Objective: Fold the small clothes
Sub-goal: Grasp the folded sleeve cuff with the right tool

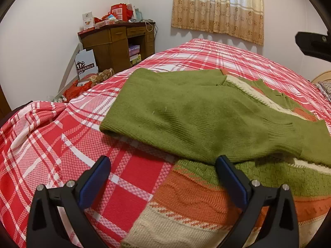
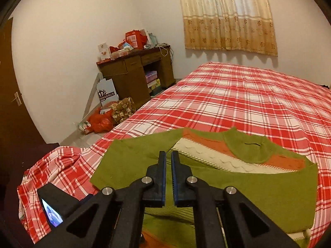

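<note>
A knitted sweater (image 1: 186, 115), green with orange and cream bands, lies partly folded on the red plaid bed. In the left wrist view my left gripper (image 1: 163, 159) hovers wide open over the sweater's near corner, its right finger (image 1: 229, 177) above the knit and its left finger above the bedspread, pads touching nothing. In the right wrist view my right gripper (image 2: 168, 153) is shut, and a green edge of the sweater (image 2: 248, 186) draws to a point at its fingertips, pinched and lifted. Part of the right gripper's body (image 1: 312, 45) shows at the far right.
The plaid bedspread (image 2: 248, 95) stretches flat beyond the sweater and bunches at the near left corner (image 2: 51, 165). A cluttered wooden desk (image 2: 134, 70), bags on the floor (image 2: 107, 117) and a door (image 2: 12, 103) stand left. A curtain (image 2: 227, 16) hangs behind. The left gripper's body (image 2: 53, 206) sits low left.
</note>
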Demonstrator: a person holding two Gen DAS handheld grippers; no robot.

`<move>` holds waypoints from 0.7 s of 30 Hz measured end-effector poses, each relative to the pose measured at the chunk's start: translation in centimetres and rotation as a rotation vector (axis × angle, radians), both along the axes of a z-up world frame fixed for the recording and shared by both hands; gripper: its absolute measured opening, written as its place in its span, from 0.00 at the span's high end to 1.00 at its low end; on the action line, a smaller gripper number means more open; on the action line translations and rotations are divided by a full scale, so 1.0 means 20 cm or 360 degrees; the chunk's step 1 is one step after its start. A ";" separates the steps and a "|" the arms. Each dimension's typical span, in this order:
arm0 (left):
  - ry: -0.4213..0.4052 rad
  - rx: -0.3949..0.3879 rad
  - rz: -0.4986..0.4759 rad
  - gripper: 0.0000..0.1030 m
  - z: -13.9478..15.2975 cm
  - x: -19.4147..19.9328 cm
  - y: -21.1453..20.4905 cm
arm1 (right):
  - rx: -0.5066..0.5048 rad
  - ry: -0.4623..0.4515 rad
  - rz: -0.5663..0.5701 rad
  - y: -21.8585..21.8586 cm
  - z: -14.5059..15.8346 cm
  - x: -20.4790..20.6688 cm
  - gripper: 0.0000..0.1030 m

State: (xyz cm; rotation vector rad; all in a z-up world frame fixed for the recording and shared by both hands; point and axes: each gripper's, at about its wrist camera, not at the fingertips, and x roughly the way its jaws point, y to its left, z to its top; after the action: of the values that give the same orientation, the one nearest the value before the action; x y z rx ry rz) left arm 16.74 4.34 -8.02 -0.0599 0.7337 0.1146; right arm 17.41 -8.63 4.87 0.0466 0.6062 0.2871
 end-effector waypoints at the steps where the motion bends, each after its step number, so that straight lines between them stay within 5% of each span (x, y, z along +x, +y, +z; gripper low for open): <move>1: 0.0000 -0.0001 0.0000 0.00 0.00 0.00 0.00 | -0.0007 0.0000 -0.0005 -0.01 0.00 0.00 0.96; 11: -0.0001 -0.0003 -0.0001 0.00 0.00 0.01 0.01 | 0.0405 0.0442 -0.0198 -0.36 -0.36 0.07 0.90; 13: -0.0001 -0.0003 -0.0001 0.00 0.00 0.01 0.01 | 0.0377 0.0474 -0.0204 -0.35 -0.42 0.08 0.58; 14: 0.0000 -0.0003 -0.0001 0.00 0.00 0.01 0.01 | 0.0373 0.0489 -0.0192 -0.33 -0.45 0.09 0.33; 15: -0.0001 -0.0003 -0.0001 0.00 0.00 0.01 0.01 | 0.0395 0.0487 -0.0179 -0.33 -0.46 0.09 0.30; 18: -0.0002 -0.0001 0.0000 0.00 0.00 0.01 0.00 | 0.0405 0.0464 -0.0151 -0.30 -0.48 0.10 0.31; 21: -0.0003 -0.0003 0.0000 0.00 0.00 0.01 0.00 | 0.0263 0.0426 -0.0120 -0.22 -0.49 0.11 0.50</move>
State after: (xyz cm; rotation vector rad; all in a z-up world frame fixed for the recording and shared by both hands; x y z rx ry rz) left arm 16.86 4.42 -8.09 -0.0619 0.7321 0.1138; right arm 19.56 -13.02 -4.98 0.2700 0.8435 0.2594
